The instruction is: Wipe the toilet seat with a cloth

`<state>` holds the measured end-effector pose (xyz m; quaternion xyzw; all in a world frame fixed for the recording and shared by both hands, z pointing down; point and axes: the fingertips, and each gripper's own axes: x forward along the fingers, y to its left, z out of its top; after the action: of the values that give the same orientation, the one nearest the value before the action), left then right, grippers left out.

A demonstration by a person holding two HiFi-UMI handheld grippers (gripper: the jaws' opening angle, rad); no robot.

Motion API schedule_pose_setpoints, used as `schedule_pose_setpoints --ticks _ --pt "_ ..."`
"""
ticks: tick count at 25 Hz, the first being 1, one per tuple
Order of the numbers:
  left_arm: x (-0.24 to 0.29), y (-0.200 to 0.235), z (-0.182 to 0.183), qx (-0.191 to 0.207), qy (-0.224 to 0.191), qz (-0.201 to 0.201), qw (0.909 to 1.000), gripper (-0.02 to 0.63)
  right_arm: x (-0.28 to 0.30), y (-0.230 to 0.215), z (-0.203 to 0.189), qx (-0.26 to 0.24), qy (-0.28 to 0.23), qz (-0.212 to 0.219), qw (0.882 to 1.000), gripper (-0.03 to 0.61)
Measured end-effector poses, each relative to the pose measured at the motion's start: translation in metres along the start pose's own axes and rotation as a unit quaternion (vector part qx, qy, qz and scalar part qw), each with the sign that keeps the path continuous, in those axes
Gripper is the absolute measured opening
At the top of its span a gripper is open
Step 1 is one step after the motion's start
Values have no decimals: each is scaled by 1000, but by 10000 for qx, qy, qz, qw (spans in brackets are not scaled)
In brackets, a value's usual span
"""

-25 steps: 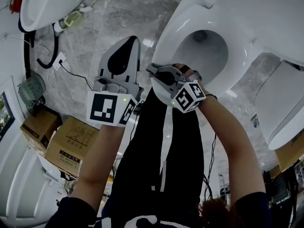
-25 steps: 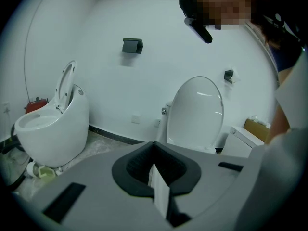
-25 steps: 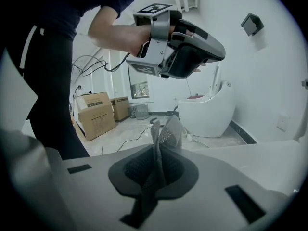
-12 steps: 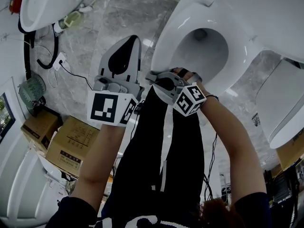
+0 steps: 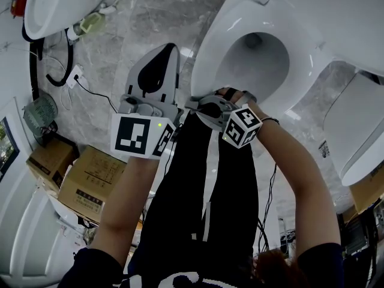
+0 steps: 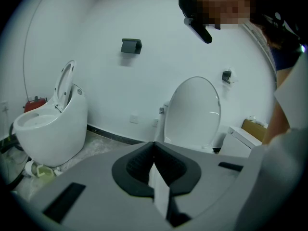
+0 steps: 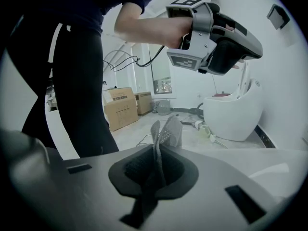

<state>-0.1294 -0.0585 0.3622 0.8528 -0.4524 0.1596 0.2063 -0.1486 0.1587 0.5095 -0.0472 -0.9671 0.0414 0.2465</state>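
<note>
Right gripper [image 5: 201, 102] sits at the toilet seat [image 5: 210, 53] rim: legs [image 7: 72, 81] crowd its left, left gripper [image 7: 216, 32] hangs above-ahead, open floor [image 7: 137, 131] straight ahead.

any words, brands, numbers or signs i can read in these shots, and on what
No text is legible.
Too small to read: dark print on the cardboard box.
Too small to read: small label by the right white fixture.
Square patterns only, no words: left marker cube, right marker cube.
</note>
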Motion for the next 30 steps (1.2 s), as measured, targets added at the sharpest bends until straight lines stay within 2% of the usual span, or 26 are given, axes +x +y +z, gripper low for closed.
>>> schedule_pose_setpoints --ticks 7,13,19,22,27,30 --pt "-3 0 -2 6 2 1 10000 11 1 10 -3 -83 52 202 9997 25" --pt "-9 -1 -1 34 -19 -29 10000 11 -3 35 -6 -332 184 641 9972 25" --pt "-11 -3 -4 57 7 -55 10000 11 -9 54 -14 -555 429 846 9939 25" --pt "-11 -7 -2 63 2 -81 9999 11 -11 55 -15 -436 547 716 9950 25" --pt "-12 -13 0 64 -21 -144 9999 11 -11 53 -15 231 824 -74 9963 25" --pt "-12 -16 0 63 -20 -204 9998 11 -12 52 -16 632 892 -379 9933 25"
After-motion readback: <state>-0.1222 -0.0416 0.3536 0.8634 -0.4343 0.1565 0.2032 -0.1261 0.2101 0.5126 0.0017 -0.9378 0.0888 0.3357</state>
